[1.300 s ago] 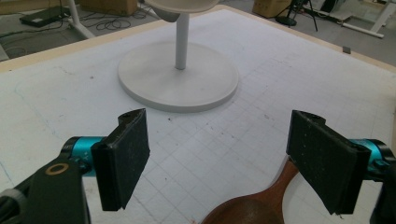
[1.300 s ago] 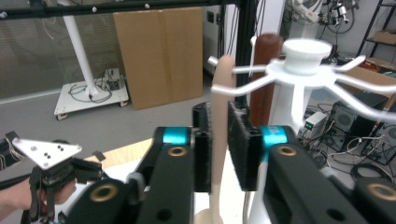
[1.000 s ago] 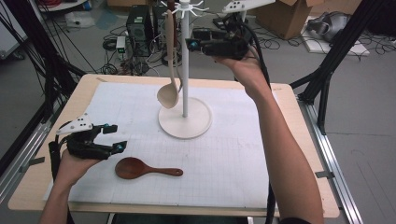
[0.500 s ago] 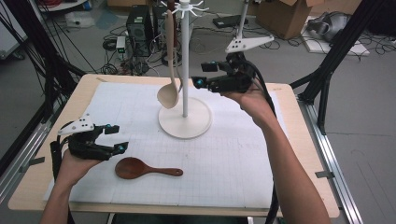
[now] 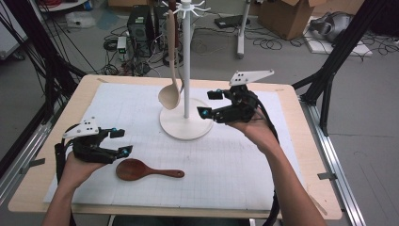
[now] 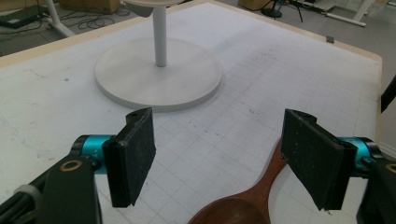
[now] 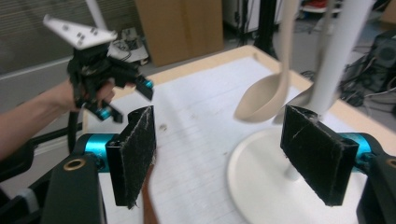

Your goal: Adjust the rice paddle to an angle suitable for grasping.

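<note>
- High view, left gripper [image 5: 117, 142]: rests low at the near left of the table [image 5: 301, 155]; jaws apart with nothing between them, having just eased slightly inward.
- Dark wooden spoon [image 5: 146, 171]: lies flat on the white mat [image 5: 235, 165], just right of and below the left gripper; in the left gripper view its handle [image 6: 261, 182] runs under the right-hand pad, untouched.
- Right gripper [image 5: 211, 103]: now down beside the stand's base [image 5: 186, 127], where a second ago it was up near the hooks; its jaws have just been opening and are empty.
- Pale ladle [image 5: 170, 92]: hangs from the stand [image 5: 186, 56], left of the right gripper, free of it.
- Reading: the ladle looks hung and released; the dark spoon appears next, with the left gripper already placed to take it.
</note>
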A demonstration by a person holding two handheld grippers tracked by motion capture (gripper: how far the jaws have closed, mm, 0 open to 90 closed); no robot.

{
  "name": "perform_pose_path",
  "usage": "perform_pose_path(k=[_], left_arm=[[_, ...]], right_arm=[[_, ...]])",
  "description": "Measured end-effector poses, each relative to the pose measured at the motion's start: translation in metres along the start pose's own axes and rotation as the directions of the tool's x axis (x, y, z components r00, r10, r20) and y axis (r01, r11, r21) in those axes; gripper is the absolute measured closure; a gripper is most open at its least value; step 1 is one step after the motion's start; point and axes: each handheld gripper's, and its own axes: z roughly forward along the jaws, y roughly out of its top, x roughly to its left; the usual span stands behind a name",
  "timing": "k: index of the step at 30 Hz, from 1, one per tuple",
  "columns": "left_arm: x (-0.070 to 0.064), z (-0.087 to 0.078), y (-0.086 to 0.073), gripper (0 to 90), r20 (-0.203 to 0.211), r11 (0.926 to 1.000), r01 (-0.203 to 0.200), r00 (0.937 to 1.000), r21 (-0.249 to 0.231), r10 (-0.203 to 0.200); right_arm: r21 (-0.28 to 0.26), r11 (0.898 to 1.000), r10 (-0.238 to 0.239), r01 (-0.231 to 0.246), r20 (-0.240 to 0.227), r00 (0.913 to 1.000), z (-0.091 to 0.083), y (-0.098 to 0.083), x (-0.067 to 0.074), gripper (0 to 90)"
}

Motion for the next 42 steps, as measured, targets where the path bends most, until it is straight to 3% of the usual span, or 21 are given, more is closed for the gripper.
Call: perform_pose_path(k=[6,10,17,25,31,42], left_arm=[[-0.003,0.007,-0.001,27.4,0.022,0.9999,-0.008,0.9997,0.011,0.007],[-0.006,0.01,-0.003,27.2,0.03,0.9997,-0.018,0.9994,0.017,0.017],[-0.008,0.015,-0.007,27.2,0.05,0.999,-0.026,0.9984,0.036,0.024],[-0.008,0.023,-0.008,27.2,0.075,0.9976,-0.046,0.9963,0.051,0.042],[-0.007,0.024,-0.008,27.2,0.077,0.9974,-0.046,0.9961,0.056,0.042],[-0.006,0.027,-0.01,27.2,0.094,0.9968,-0.041,0.995,0.069,0.035]], right_arm=[[0.064,0.998,-0.001,0.003,-0.04,0.9992,0.017,-0.029,0.016,27.5],[0.087,0.996,0.009,-0.004,-0.058,0.9983,0.026,-0.049,0.022,37.5],[0.146,0.989,0.018,-0.006,-0.081,0.9966,0.04,-0.08,0.032,65.5],[0.199,0.98,0.015,0.008,-0.112,0.9936,0.06,-0.107,0.04,85.2],[0.238,0.971,0.0,0.028,-0.116,0.9932,0.074,-0.127,0.047,89.5],[0.276,0.961,0.032,0.013,-0.157,0.9871,0.096,-0.157,0.058,89.5]])
